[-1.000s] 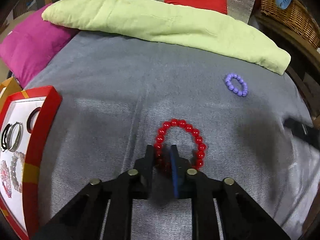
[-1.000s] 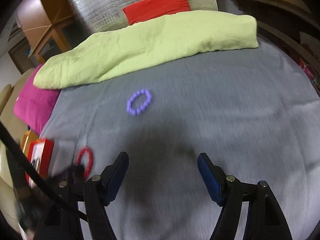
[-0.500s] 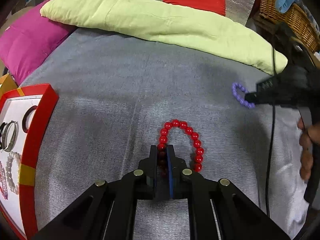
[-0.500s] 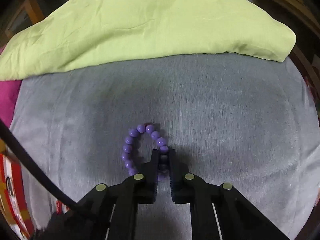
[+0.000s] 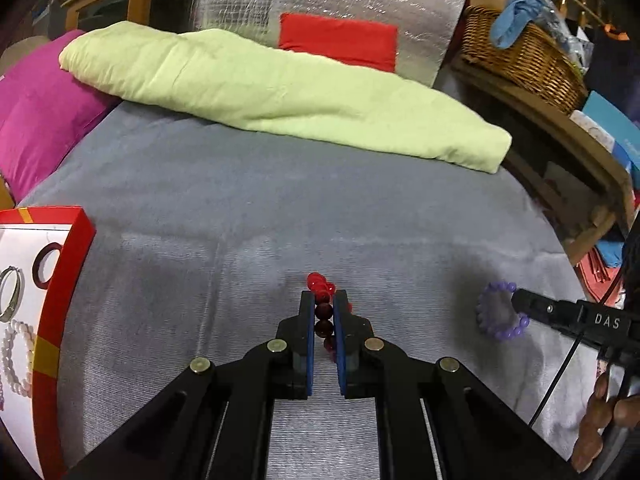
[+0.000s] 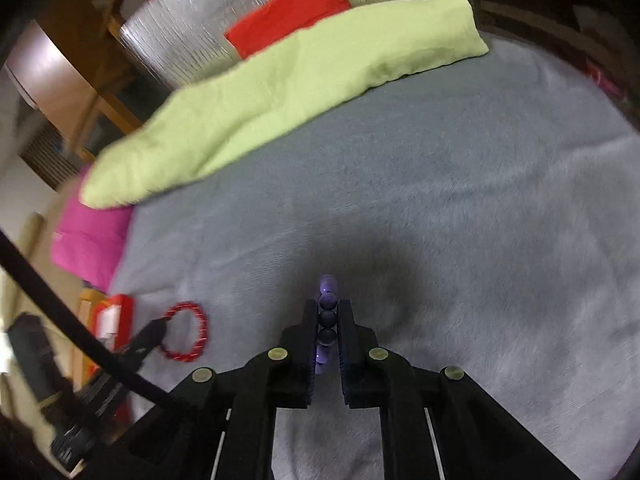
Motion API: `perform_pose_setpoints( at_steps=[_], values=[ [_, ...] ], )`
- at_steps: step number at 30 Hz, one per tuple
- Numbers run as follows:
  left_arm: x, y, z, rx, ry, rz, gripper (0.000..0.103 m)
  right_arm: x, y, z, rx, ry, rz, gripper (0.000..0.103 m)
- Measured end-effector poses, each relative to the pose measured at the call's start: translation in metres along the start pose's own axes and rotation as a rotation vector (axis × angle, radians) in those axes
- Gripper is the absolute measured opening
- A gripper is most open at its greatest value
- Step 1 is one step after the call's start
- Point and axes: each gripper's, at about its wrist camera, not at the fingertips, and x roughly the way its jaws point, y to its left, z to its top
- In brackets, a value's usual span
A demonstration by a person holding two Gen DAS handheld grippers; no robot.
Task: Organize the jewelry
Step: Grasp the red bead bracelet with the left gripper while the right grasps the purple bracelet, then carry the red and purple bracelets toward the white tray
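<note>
Carry step: left gripper (image 5: 323, 312) clamps red bracelet (image 5: 320, 283), right gripper (image 6: 329, 316) clamps purple bracelet (image 6: 328, 300), both off the bed (image 5: 280, 220). Next, likely: 2 drops into red tray (image 5: 60, 280), left edge.

The red-rimmed white jewelry tray (image 5: 66, 280) is running off the left edge of the left wrist view, taking part of its bracelets with it, and in the right wrist view it is showing only as a small smeared patch (image 6: 114, 318). The string of red round beads (image 5: 322, 308) is lying mostly hidden between the left gripper's (image 5: 323, 316) closed fingers. The whole right wrist view is blurring, so the purple beaded bracelet (image 6: 328, 312) pinched in the right gripper (image 6: 329, 320) is looking dark and indistinct.
</note>
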Motion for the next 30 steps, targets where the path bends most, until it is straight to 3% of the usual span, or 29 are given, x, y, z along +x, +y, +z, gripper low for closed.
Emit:
perform_pose_setpoints(
  at_steps=[2,12,19,30],
  values=[
    [-0.002,-0.005,-0.002,0.011,-0.009,0.008,0.009,0.000,0.004,0.006,0.003,-0.005,0.048,0.010],
    [-0.005,-0.011,0.000,0.026,-0.042,0.009,0.009,0.000,0.017,0.011,-0.029,-0.038,0.123,0.010],
    [-0.017,-0.011,0.005,0.022,-0.090,0.000,0.009,-0.007,0.016,0.011,-0.028,-0.068,0.129,0.010],
    [-0.014,-0.008,0.006,0.018,-0.083,0.043,0.009,-0.006,0.020,0.009,-0.050,-0.072,0.109,0.010]
  ],
)
